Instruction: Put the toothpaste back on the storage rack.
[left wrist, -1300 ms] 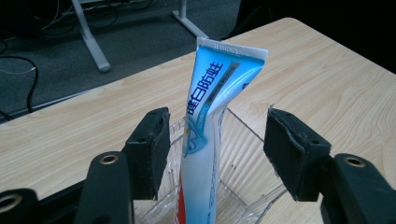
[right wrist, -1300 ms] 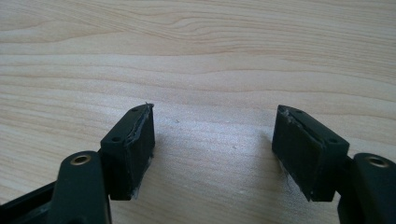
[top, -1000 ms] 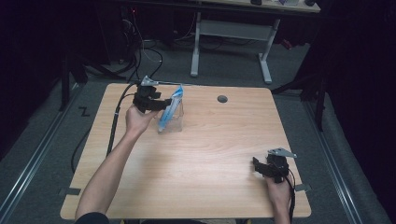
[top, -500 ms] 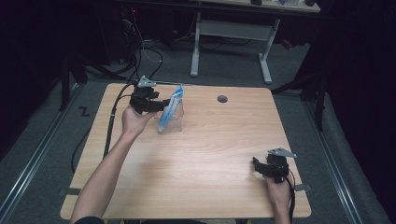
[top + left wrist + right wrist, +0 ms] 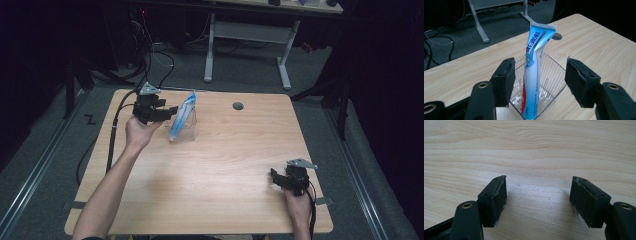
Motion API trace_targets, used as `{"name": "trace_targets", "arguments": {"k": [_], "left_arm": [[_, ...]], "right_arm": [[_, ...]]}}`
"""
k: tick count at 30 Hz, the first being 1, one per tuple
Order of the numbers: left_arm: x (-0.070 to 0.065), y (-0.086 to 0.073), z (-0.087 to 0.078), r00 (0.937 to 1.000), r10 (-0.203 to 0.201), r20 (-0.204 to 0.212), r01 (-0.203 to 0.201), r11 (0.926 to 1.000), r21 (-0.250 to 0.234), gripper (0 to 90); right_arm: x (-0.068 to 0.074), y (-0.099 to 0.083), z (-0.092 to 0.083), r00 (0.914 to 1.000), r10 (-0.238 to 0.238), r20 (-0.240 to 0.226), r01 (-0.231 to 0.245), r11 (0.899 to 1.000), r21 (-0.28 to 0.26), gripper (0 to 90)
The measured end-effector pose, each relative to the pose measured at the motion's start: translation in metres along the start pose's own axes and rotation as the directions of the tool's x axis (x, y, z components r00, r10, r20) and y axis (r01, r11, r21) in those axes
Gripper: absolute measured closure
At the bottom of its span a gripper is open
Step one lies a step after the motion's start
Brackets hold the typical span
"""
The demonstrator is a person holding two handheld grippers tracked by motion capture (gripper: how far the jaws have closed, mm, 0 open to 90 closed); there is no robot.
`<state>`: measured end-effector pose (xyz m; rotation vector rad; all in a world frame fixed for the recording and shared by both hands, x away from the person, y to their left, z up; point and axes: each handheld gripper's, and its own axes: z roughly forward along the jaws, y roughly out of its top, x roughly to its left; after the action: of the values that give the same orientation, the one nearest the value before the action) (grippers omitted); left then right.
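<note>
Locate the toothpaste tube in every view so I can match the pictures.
High view: toothpaste tube upper left of centre, leaning in the clear holder.
Left gripper view: centre, between the open left tool.
Right gripper view: just bare tabletop.
Shared landmark: round table hole.

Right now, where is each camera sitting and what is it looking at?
High view: above the table, looking down; both forearms and grippers show.
Left gripper view: rides the left gripper, open jaws facing the toothpaste tube in its clear holder.
Right gripper view: rides the right gripper, facing wood.
High and left share the tube.
</note>
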<state>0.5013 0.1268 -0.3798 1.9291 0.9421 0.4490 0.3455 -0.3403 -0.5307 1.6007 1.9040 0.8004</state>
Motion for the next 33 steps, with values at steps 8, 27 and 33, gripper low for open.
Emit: {"name": "trace_targets", "arguments": {"k": [8, 27, 33], "left_arm": [[-0.002, -0.001, -0.011, 1.0000, 0.003, 0.000, -0.003, 1.0000, -0.003, 41.7], [-0.008, -0.012, -0.027, 0.9999, -0.011, 0.007, 0.011, 0.9999, -0.001, 41.7], [-0.010, -0.016, -0.035, 0.9999, -0.015, 0.005, 0.015, 0.9999, 0.001, 41.3]], "right_arm": [[0.000, 0.000, 0.000, 1.0000, 0.000, 0.000, 0.000, 1.000, 0.000, 30.0], [0.000, 0.000, 0.000, 1.0000, -0.001, 0.000, 0.001, 1.000, 0.000, 30.0], [0.000, 0.000, 0.000, 1.0000, -0.001, 0.000, 0.001, 1.000, 0.000, 30.0]]}}
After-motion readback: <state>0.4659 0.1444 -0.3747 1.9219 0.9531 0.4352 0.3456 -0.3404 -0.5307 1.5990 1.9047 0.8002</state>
